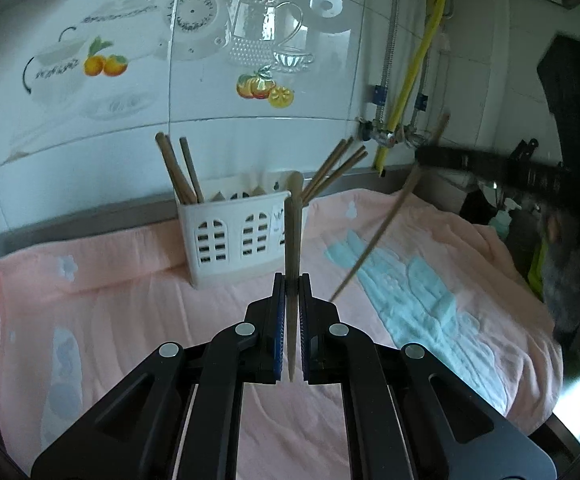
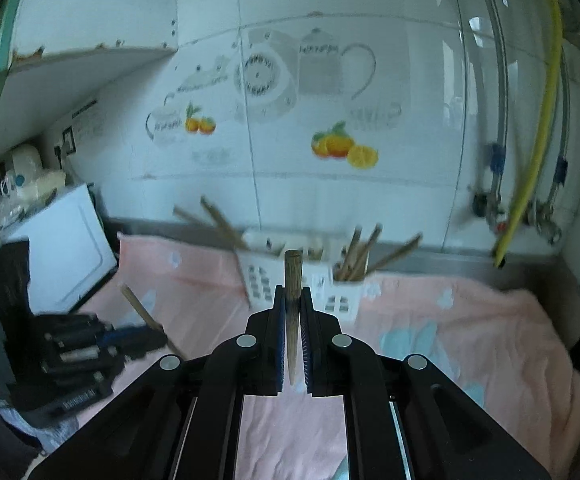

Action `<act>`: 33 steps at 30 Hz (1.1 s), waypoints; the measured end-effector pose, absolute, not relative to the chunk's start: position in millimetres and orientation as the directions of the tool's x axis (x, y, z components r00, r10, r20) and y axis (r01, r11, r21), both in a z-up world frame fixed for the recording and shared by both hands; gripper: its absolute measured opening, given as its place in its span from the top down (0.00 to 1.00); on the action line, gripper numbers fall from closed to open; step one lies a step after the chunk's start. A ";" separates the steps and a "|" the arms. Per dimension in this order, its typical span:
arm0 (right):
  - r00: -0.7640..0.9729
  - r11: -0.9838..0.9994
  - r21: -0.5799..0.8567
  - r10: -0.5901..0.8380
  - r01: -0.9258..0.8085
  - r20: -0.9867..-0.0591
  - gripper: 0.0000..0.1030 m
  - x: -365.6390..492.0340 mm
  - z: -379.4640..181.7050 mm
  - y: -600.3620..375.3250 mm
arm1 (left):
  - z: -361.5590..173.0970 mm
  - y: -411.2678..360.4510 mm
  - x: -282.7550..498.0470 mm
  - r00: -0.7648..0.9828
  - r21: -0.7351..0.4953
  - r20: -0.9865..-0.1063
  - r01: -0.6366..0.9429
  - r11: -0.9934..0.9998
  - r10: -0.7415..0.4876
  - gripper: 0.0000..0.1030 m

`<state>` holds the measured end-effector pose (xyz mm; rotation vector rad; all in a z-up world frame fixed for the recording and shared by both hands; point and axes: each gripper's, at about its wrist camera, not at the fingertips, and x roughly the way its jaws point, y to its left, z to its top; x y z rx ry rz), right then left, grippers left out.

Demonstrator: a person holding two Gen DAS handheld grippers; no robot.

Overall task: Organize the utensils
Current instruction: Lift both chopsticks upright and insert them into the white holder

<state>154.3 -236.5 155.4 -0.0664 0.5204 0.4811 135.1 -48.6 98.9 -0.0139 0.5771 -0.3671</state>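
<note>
A white plastic utensil holder (image 1: pixel 234 232) stands on the pink towel (image 1: pixel 130 320) against the tiled wall, with several wooden chopsticks leaning out at its left and right ends. My left gripper (image 1: pixel 292 280) is shut on a wooden chopstick (image 1: pixel 293 232) that points up in front of the holder. My right gripper (image 2: pixel 292 292) is shut on another wooden chopstick (image 2: pixel 292 276), also upright, short of the holder (image 2: pixel 301 280). In the left wrist view the right gripper (image 1: pixel 421 158) shows blurred at the right, with its chopstick (image 1: pixel 377 236) slanting down over the towel.
The towel has pale blue patches (image 1: pixel 421 292). A yellow hose (image 1: pixel 409 80) and metal pipes with valves hang on the wall at the right. A white appliance (image 2: pixel 66 240) and clutter stand at the left end. The left gripper (image 2: pixel 158 334) is blurred at the right wrist view's left.
</note>
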 end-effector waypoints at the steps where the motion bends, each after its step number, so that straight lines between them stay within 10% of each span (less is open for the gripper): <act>1: 0.763 0.886 0.060 0.428 -0.460 -0.484 0.93 160.9 164.4 -236.3 | 101.2 -49.7 138.5 0.775 -0.109 -0.532 0.337 0.935 -0.342 0.95; 22: 0.828 0.923 0.041 0.361 -0.382 -0.429 0.93 265.2 231.8 -222.3 | 228.4 -41.9 235.0 0.911 -0.017 -0.322 0.266 0.964 -0.258 0.95; 33: 0.809 0.930 0.020 0.329 -0.366 -0.487 0.93 296.7 202.6 -212.0 | 195.8 -32.1 278.7 0.918 -0.017 -0.348 0.198 0.980 -0.192 0.95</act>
